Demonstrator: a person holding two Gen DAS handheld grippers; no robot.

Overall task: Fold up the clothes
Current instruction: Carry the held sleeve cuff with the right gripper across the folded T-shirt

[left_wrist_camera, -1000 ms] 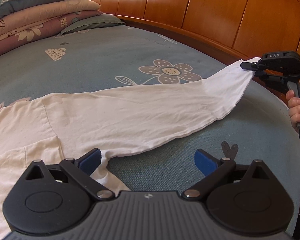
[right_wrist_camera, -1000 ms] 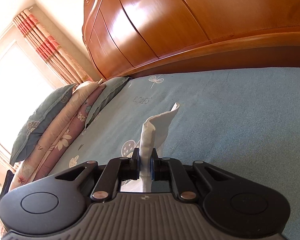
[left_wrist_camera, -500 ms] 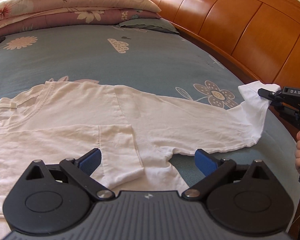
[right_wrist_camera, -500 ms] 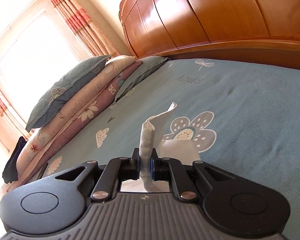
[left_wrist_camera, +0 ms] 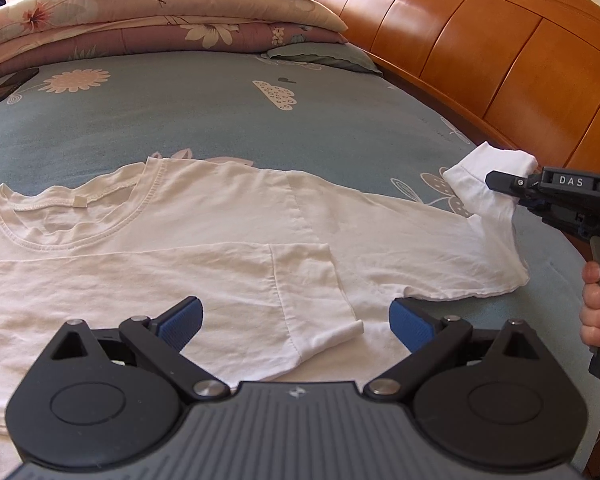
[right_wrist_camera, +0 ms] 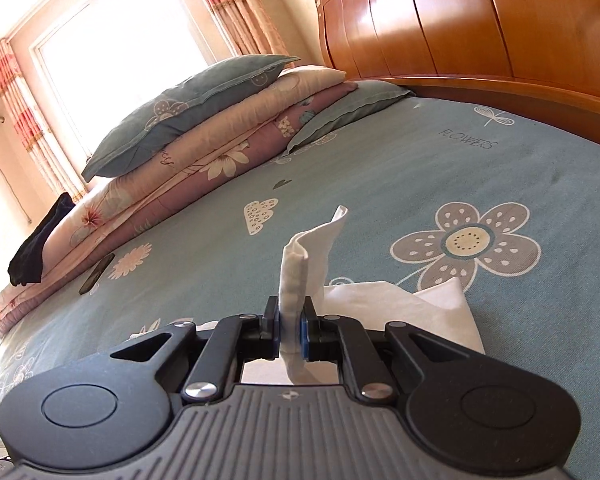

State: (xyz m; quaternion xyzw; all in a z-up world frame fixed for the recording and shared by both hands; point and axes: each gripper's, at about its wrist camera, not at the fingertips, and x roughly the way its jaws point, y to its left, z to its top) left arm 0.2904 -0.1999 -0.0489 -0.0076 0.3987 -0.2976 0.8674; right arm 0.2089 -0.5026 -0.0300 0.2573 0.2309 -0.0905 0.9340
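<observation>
Tongs of the right hand (right_wrist_camera: pixel 290 330) were clamped on the cuff end of the long sleeve (left_wrist_camera: pixel 486 188) of a white cotton T-shirt-style garment (left_wrist_camera: pixel 180 248), with a strip of folded cloth standing up between the blue pads. In the left wrist view the same right tongs (left_wrist_camera: pixel 496 180) appeared at the right edge, gripped by a person's hand (left_wrist_camera: pixel 598 308), and the sleeve end was raised clear of the bed while the sleeve's remaining length lay on the sheet. This hold was judged to serve a fold: lifting the cuff lets the sleeve be carried back over the body of the garment without dragging it.

The garment lay spread flat on the blue flower-printed bed sheet (left_wrist_camera: pixel 220 120), collar toward the left of the left wrist view, so that its seams could act as fold lines. A second sleeve (left_wrist_camera: pixel 312 304) already lay folded inward across the chest.

Left tongs (left_wrist_camera: pixel 296 322) stood wide apart and held nothing, hovering above the folded sleeve near the armpit. That position was judged to be a standby for pinning the cloth while the right sleeve is brought over.

Stacked quilts and pillows (right_wrist_camera: pixel 204 136) sat at the far end of the bed, well apart from the garment, beside the orange-brown wooden headboard (left_wrist_camera: pixel 500 52).
</observation>
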